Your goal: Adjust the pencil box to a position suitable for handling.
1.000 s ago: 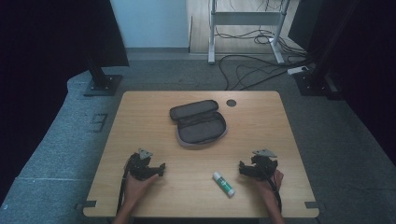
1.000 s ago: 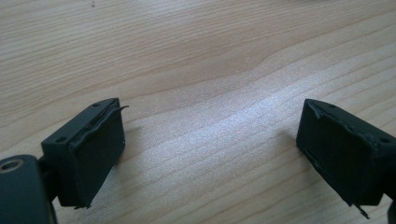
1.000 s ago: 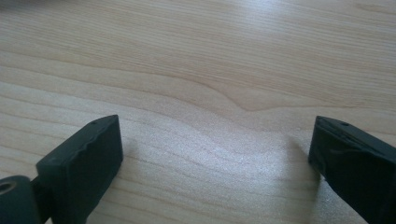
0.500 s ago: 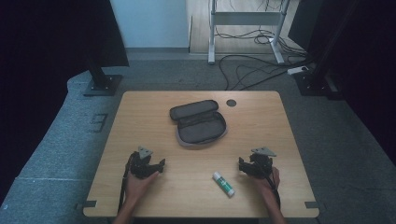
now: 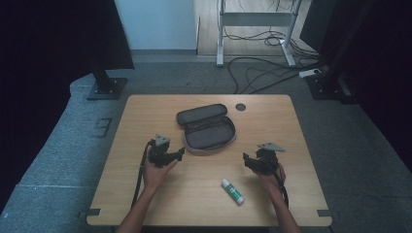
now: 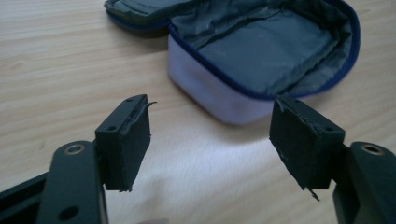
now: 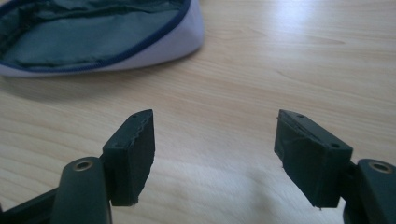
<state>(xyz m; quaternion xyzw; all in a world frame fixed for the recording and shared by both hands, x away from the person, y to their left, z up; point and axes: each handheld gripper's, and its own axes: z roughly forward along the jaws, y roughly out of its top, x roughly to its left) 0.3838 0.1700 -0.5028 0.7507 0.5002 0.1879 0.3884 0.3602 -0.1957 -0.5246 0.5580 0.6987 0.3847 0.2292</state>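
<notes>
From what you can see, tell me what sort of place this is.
Probably a lab or recording studio: a lone wooden table on grey carpet, dark curtains at the sides, loose cables on the floor behind, and a metal stand by the wall.

The light wooden worktop carries an open grey zip pouch near its middle, a dark round spot just beyond it, and a glue stick near the right front.

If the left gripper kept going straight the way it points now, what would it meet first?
Most likely the near pale wall of the open pencil case, which lies straight ahead between the open fingers of the left gripper, past bare table. Depth is hard to judge.
</notes>
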